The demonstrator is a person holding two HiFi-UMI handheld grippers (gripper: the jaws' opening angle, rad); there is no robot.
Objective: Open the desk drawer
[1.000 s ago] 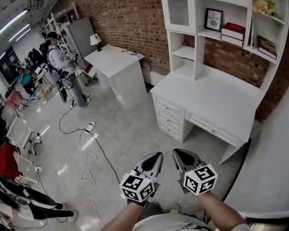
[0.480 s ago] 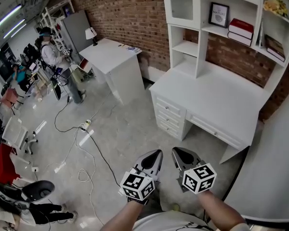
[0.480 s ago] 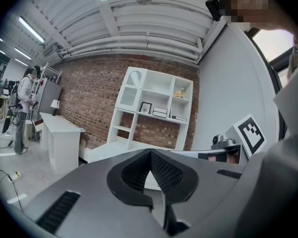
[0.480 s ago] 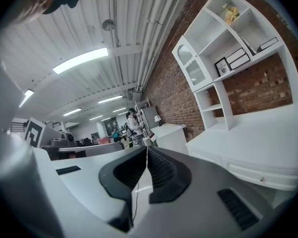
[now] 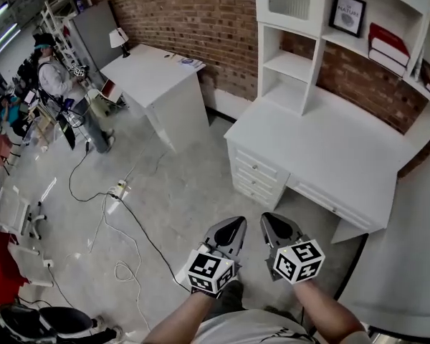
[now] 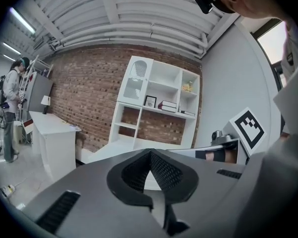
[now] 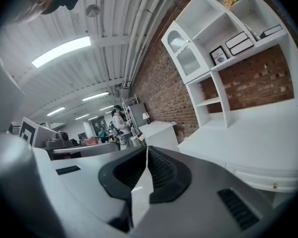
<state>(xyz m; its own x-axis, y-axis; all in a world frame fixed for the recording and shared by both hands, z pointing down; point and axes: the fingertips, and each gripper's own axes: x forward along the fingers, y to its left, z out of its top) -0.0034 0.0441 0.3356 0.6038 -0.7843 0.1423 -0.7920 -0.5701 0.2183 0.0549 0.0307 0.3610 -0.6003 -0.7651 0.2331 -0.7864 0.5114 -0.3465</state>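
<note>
The white desk [image 5: 330, 145] with a hutch stands ahead and to the right. It has a stack of three small drawers [image 5: 256, 170] on its left side and a long drawer [image 5: 328, 205] under the top; all look closed. My left gripper [image 5: 234, 225] and right gripper [image 5: 269, 221] hover side by side over the floor, short of the desk, touching nothing. Both are shut and empty. The left gripper view shows the left gripper's tips [image 6: 150, 152] meeting, with the hutch [image 6: 156, 108] beyond. In the right gripper view the right gripper's tips [image 7: 147, 148] meet beside the desk top [image 7: 258, 138].
A second white table [image 5: 154, 77] stands at the back left with a lamp [image 5: 119, 40]. A person [image 5: 54, 77] stands beyond it. Cables [image 5: 125, 224] and a power strip [image 5: 117, 190] lie on the floor to my left. Books and a framed picture [image 5: 347, 14] sit in the hutch.
Both grippers have moved forward toward the desk, side by side, and stayed shut. The desk now sits closer and larger in the head view.
</note>
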